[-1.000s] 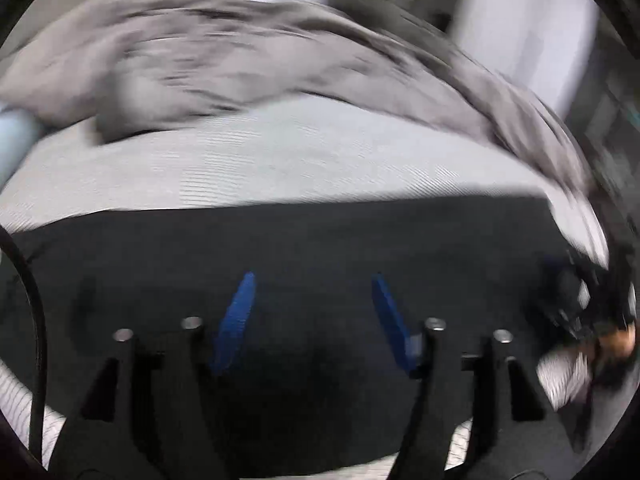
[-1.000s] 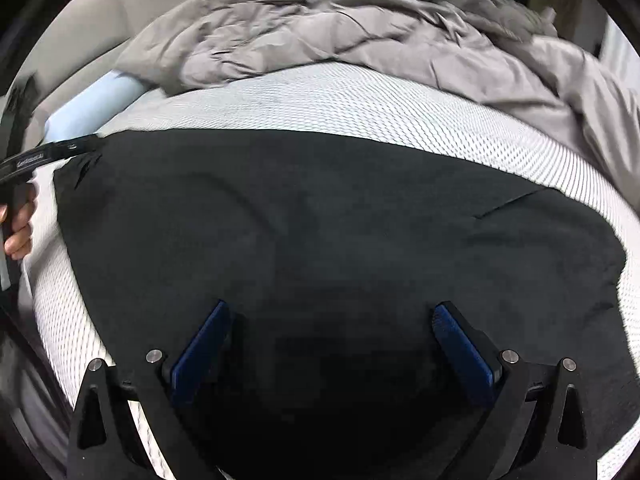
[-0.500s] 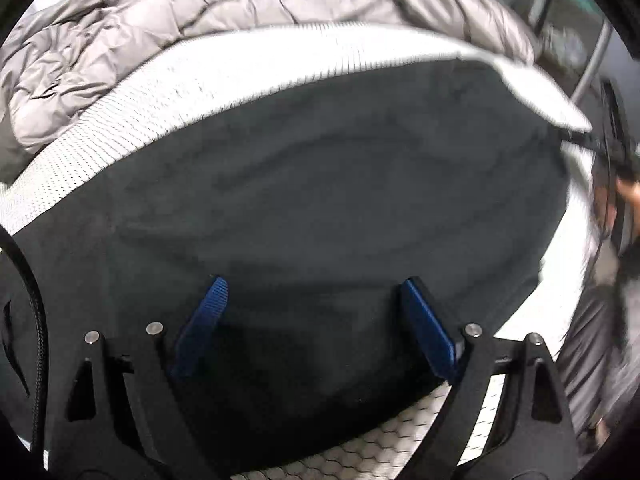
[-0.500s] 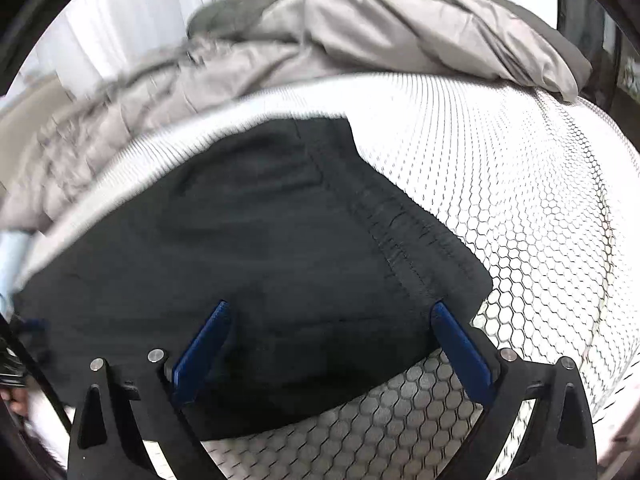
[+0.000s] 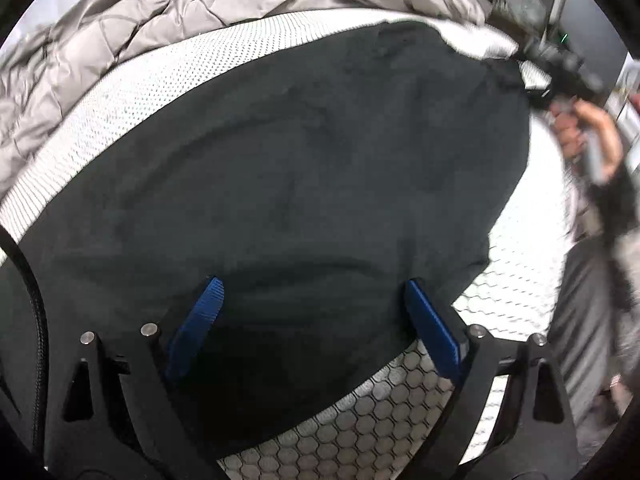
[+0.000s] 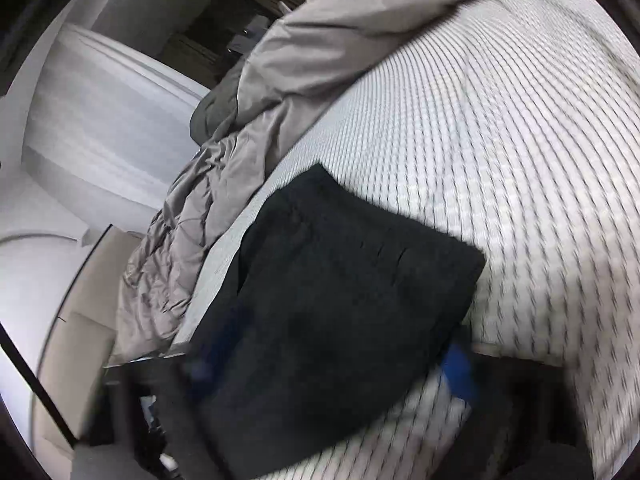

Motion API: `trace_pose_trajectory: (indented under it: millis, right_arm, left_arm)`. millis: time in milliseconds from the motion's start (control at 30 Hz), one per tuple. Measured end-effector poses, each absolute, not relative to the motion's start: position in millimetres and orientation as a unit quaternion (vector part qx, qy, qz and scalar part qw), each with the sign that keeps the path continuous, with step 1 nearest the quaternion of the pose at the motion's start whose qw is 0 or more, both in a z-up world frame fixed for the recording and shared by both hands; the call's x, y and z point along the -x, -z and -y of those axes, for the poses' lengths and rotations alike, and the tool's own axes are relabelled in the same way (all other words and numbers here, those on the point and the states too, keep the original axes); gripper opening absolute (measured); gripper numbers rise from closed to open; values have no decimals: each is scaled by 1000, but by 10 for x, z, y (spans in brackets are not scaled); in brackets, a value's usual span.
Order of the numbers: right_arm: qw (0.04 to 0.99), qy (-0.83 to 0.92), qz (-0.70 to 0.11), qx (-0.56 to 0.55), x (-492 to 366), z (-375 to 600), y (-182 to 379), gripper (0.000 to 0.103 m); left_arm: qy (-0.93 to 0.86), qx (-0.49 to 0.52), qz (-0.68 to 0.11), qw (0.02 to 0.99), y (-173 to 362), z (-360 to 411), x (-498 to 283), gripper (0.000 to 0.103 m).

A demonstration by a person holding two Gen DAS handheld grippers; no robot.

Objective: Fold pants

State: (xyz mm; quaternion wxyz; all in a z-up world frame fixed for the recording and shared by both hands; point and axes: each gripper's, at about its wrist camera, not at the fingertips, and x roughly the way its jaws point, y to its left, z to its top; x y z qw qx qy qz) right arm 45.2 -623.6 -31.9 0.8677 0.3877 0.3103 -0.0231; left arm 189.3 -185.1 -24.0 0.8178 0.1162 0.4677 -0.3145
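Surface: a bed with a white mattress cover printed in a grey honeycomb mesh pattern (image 5: 384, 420). A rumpled grey quilted duvet (image 5: 168, 20) is heaped along the far side of the bed and touches the cover's far margin. In the right wrist view, pale curtains or wall panels (image 6: 100, 120) stand beyond the duvet, with a beige padded surface (image 6: 72, 340) at lower left; the room beyond is dim and its detail cannot be made out.

Task item: the black soft-fabric pants (image 5: 280, 184) lie spread flat on the mattress cover, covering most of its middle. Their near edge curves across bare cover at lower right; a strip of bare cover runs between their far edge and the duvet. In the right wrist view, open cover extends wide to the right of the pants.

The left gripper (image 5: 316, 320) stands with its blue pads wide apart over the pants' near part, gripping nothing; its jaws have just been opening.

The right gripper (image 6: 332, 364) is blurred; its jaws have just been closing with a pants corner between them, but contact cannot be told. The person's right hand (image 5: 588, 132) shows at far right.

No legible writing is seen.
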Motion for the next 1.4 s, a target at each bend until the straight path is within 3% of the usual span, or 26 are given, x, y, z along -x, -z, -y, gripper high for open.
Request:
trace_pose_trajectory:
  millis: [33,133,267,400,467,500,533,567,667,867,933,1133,1400]
  right_arm:
    - [866,31,-315,-387,-524,6265,346,33]
    - [863,42,-308,-397,-599,6260,345,15]
    - [902,-1,-271,-336,-567,5801,-161,13]
    - [921,-143,-275,-237,-753,4632,-692,13]
    - [913,-202,-298,-194,-881,4061,-744,17]
    - [901,-242,-317,-172,-955,3739,-724,37]
    - [877,-294,-350,-150,-1022,3428,-657,70]
    - [850,-343,-382,-123,-1082,3137,-568,78]
    - [823,-372,-427,-43,-1104,2685,-314,78]
    - [866,-290,-400,-67,-1206,3298,-525,79]
    - [888,-257,-379,-43,-1259,3517,-600,87]
    - [864,-259,-399,-163,-1627,4040,-212,87]
    - [854,-228,-441,-153,-1660,4049,-8,86]
  left_arm:
    - [314,-102,-468,820,208,1793,-1902,91]
    - [293,-73,-464,833,132,1562,-1970,91]
    - [260,-34,-456,850,67,1236,-2153,91]
    - [222,12,-450,865,13,887,-2370,90]
    - [197,46,-448,871,-30,664,-2482,90]
    - [186,60,-446,873,-48,558,-2509,90]
    - [173,79,-445,875,-58,424,-2541,90]
    - [163,93,-445,875,-64,331,-2577,89]
    - [136,145,-445,873,-69,9,-2627,86]
    - [194,177,-444,857,-108,89,-2645,72]
    - [236,168,-453,843,-70,277,-2618,72]
    - [301,173,-510,787,203,659,-2602,72]
    - [321,223,-538,746,427,849,-2752,73]
